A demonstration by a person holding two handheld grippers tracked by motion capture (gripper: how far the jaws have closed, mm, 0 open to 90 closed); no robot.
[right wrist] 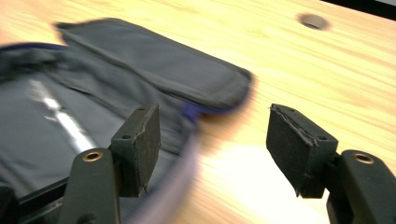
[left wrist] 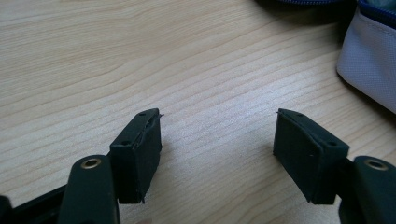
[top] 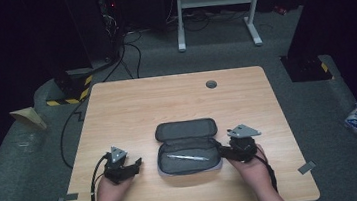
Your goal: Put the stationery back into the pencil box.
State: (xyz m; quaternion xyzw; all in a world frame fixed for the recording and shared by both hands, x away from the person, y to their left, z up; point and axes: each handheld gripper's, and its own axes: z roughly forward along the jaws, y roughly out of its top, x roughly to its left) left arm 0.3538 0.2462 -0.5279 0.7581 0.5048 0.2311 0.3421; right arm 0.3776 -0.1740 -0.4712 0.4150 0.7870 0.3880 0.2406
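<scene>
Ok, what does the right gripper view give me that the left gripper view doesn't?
The right gripper view shows the open pouch's dark inside, its flipped-back lid, the silver pen lying in it, and the round hole in the tabletop, past the open right gripper. The left gripper view shows the pouch's pale grey outer wall and the open left gripper, nothing between its jaws. Both share the wooden table and the pouch's blue zip edge.

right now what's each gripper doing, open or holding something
Left gripper: open, nothing between its jaws, over bare table.
Right gripper: open, holding nothing, at the right end of the open pencil case, whose edge lies between its jaws.
</scene>
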